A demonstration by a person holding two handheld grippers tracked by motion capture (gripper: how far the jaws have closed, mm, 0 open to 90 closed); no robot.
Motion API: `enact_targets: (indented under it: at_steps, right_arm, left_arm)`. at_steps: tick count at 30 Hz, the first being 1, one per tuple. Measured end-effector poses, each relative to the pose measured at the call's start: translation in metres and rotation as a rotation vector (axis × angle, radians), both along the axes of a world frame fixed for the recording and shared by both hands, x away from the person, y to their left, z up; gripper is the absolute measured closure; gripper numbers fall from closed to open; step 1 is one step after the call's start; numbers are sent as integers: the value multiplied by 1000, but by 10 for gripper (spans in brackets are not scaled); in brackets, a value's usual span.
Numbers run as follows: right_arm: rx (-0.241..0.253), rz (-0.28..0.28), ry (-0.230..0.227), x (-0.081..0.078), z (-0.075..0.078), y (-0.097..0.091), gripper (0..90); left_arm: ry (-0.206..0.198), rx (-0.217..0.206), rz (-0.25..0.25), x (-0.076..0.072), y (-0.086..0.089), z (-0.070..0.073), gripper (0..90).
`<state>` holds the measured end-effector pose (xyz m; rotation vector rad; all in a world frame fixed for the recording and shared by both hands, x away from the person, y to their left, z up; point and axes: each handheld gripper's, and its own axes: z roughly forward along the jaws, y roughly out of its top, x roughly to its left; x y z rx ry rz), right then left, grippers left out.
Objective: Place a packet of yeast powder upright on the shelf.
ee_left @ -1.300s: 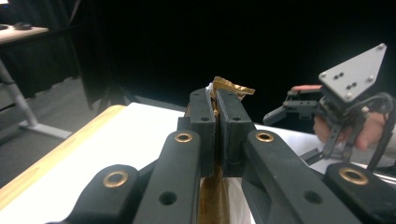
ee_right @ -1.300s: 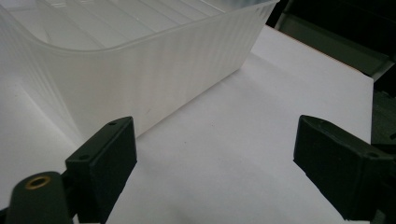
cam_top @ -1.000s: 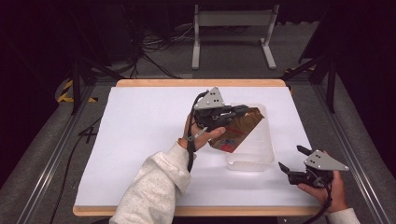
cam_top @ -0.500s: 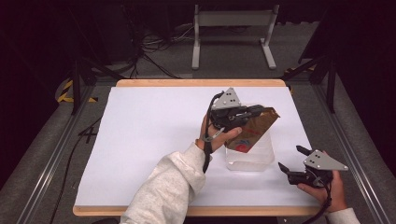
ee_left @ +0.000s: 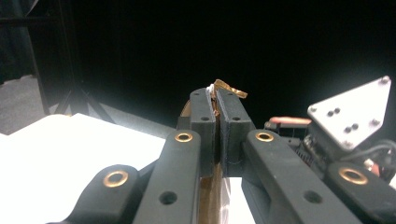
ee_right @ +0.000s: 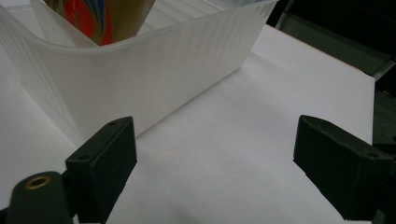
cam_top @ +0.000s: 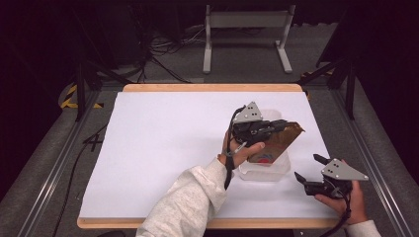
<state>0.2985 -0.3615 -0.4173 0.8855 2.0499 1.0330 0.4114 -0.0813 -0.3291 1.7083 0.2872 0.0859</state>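
Observation:
A brown-gold snack packet (cam_top: 277, 142) with a red and blue print hangs tilted, its lower end inside a clear plastic tub (cam_top: 265, 172) on the white table cover. My left gripper (cam_top: 285, 125) is shut on the packet's upper edge. In the left gripper view the jaws of that gripper (ee_left: 216, 106) press together on the gold foil edge (ee_left: 229, 88). My right gripper (cam_top: 306, 167) rests open near the table's front right corner, just right of the tub. Its own view shows this gripper (ee_right: 215, 158) with jaws wide apart and nothing between them, facing the tub wall (ee_right: 154, 70) and the packet (ee_right: 102, 18).
The white cover (cam_top: 163, 143) spans a wood-edged table (cam_top: 212, 88). A metal stand (cam_top: 247, 19) and cables lie on the floor behind. The right gripper's grey plate (ee_left: 355, 112) shows close beside the left jaws.
My left gripper has carried the packet to the right, over the tub, with the packet's top now past the tub's right side. The right gripper has stayed where it was.

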Motion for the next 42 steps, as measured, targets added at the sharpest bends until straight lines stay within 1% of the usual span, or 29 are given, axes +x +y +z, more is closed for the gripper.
enact_targets:
  at_steps: [5,6,8,9,10,12,14,15,16,17,19,21,23,25,26,27,30,33,35,36,38,41,42]
  right_arm:
    - [-1,2,6,1,-1,1,140]
    - [-3,4,5,1,-1,1,139]
    - [-5,4,5,1,-1,1,140]
    - [-6,5,5,1,-1,2,139]
    - [-4,4,5,1,-1,2,140]
    - [-5,4,6,2,-1,2,139]
    - [-8,5,7,2,-1,3,140]
    - [-8,5,8,2,-1,3,140]
    - [-7,4,10,2,-1,3,140]
    - [-8,4,10,2,-2,3,139]
    - [-6,3,10,2,-2,3,140]
    - [-10,2,10,3,-2,3,140]
    - [-7,0,14,3,-3,2,140]
    - [-10,-1,15,4,-3,2,140]
    - [-11,-1,14,3,-3,2,140]
    - [-9,0,12,3,-2,3,139]
    - [-10,3,13,3,-2,3,140]
    - [-13,3,16,3,-3,4,140]
    - [-13,3,15,4,-3,3,140]
    - [-11,1,14,4,-3,3,140]
    - [-10,0,14,4,-2,3,139]
    - [-9,2,15,4,-2,4,140]
    - [-12,4,13,4,-2,4,139]
  left_arm:
    - [19,-12,-7,2,12,-10,864]
    - [24,-7,-11,2,14,-12,863]
    - [17,1,-9,1,17,-14,863]
    - [29,-5,-17,1,21,-16,863]
    - [32,-8,-12,1,23,-17,863]
    - [28,-6,-12,1,29,-19,863]
    - [38,-7,-13,1,32,-21,863]
    - [31,-3,-10,1,32,-22,862]
    - [26,12,1,1,33,-23,862]
    - [27,14,-2,1,33,-25,862]
    - [32,0,1,1,36,-28,863]
    - [41,-10,-2,1,39,-30,863]
    - [31,-9,1,1,42,-31,863]
    - [31,-7,2,1,43,-31,863]
    - [32,-6,11,1,44,-32,863]
    - [41,-9,5,2,45,-32,864]
    - [44,-10,6,2,47,-33,864]
    - [48,-6,-2,2,51,-34,864]
    - [46,-5,1,2,53,-34,864]
    - [44,3,2,2,56,-34,864]
    - [45,1,3,3,57,-35,863]
    - [37,8,15,3,61,-36,864]
    - [33,10,26,3,63,-37,863]
